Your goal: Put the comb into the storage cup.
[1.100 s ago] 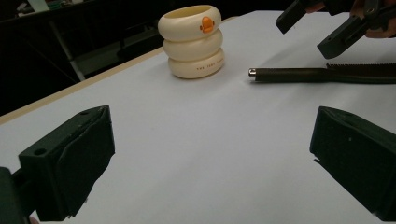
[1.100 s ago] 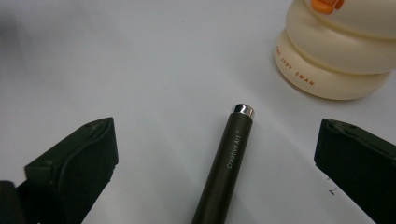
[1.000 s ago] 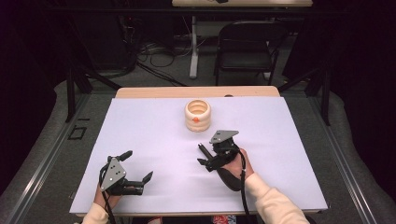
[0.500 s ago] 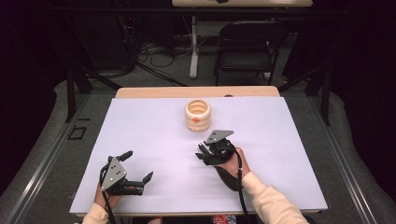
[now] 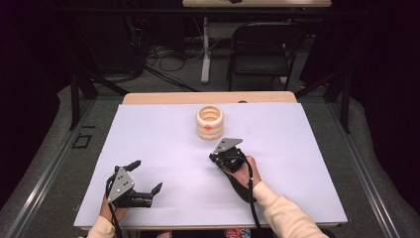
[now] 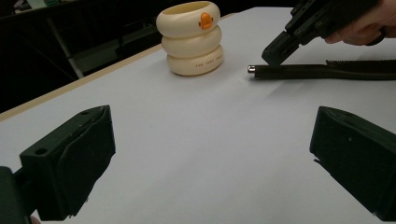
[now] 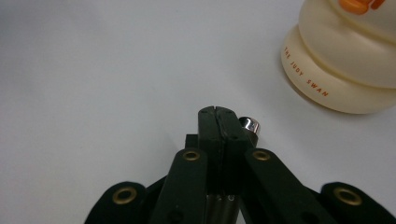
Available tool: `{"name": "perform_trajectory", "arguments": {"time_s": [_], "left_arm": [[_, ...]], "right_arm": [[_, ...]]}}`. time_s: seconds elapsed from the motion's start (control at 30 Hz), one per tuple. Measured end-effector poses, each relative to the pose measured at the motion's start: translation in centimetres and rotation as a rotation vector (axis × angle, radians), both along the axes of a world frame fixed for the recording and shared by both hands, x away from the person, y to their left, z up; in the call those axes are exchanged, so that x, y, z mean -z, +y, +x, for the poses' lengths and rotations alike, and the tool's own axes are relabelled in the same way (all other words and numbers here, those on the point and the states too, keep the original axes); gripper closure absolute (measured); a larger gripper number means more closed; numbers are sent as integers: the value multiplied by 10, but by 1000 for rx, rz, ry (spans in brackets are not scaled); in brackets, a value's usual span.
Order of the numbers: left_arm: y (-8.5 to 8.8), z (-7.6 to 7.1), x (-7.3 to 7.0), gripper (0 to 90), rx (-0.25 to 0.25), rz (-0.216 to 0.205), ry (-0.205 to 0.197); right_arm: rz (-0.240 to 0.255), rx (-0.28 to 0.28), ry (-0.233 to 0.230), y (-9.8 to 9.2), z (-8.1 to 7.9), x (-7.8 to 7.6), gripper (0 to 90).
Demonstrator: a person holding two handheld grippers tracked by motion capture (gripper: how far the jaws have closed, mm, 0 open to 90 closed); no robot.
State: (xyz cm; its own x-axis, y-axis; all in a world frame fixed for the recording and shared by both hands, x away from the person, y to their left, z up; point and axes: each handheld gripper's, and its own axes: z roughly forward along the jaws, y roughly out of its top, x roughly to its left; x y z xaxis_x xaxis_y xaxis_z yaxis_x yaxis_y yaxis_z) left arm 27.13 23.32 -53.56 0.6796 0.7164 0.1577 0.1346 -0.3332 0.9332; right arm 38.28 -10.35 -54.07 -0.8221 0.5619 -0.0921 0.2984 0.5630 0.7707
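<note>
A white sheet covers the table [image 5: 148,134]; a dark chair [image 5: 262,49] stands behind. The right gripper [image 7: 219,116] has just closed, seemingly empty, beside the black rod [image 6: 299,71] near the cream ringed holder [image 5: 209,122]. The left gripper [image 6: 210,154] gapes.

Cream ringed holder [image 5: 209,122] — orange mark; black comb [image 6: 327,71]; white table [image 5: 163,144].

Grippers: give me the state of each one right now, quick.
Left gripper: open, holding nothing, resting low over the table.
Right gripper: jaws have just closed and are shut; a black comb lies on the table beside it, not gripped.
</note>
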Motion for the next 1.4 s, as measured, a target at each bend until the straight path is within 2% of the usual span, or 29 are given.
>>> {"name": "perform_trajectory", "arguments": {"time_s": [0.5,1.4], "left_arm": [[1,0,0,2,-1,4,-3],[1,0,0,2,-4,8,-1]], "right_arm": [[-59,13,-5,6,4,6,900],[-102,80,2,-8,13,8,900]]}}
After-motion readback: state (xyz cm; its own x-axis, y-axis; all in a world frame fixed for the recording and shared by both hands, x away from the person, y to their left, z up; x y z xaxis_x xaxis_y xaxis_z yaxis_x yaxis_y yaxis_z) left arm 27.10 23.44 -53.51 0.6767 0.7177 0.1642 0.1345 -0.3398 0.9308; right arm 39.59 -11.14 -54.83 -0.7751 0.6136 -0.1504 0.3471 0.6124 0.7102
